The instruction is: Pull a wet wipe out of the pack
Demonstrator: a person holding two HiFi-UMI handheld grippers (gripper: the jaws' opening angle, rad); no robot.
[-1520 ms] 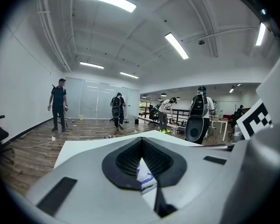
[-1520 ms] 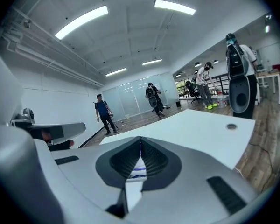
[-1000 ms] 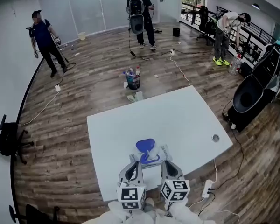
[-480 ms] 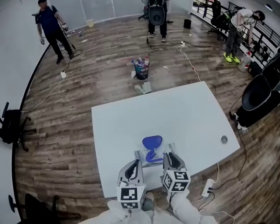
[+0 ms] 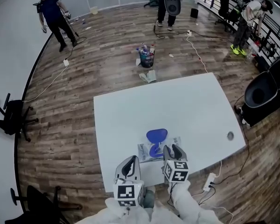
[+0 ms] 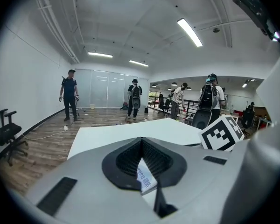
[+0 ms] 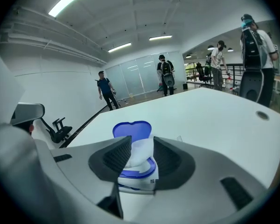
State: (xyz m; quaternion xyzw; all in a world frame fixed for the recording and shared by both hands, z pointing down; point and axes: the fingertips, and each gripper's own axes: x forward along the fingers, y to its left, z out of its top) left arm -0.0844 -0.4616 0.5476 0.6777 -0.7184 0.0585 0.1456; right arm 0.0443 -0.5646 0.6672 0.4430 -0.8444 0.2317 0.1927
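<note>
A wet wipe pack (image 5: 147, 150) lies near the front edge of the white table (image 5: 130, 111), its blue lid (image 5: 157, 135) flipped open. In the right gripper view a white wipe (image 7: 141, 152) stands up out of the blue-rimmed opening, in front of the lid (image 7: 132, 128). My right gripper (image 7: 141, 146) straddles that wipe; its jaws are opening, with the wipe between the pads. My left gripper (image 5: 132, 160) is at the pack's near left corner. In the left gripper view its jaws (image 6: 141, 146) meet at the tips, with the pack's printed corner (image 6: 144, 178) between the pads.
A round cable hole (image 5: 230, 136) sits at the table's right side. On the wooden floor stand a bin of bottles (image 5: 147, 57), a black office chair (image 5: 11, 113) and a black pod seat (image 5: 263, 94). Several people stand far off.
My right gripper has come down and forward to the pack's opening beside the lid. The left gripper has stayed by the pack's near left corner.
</note>
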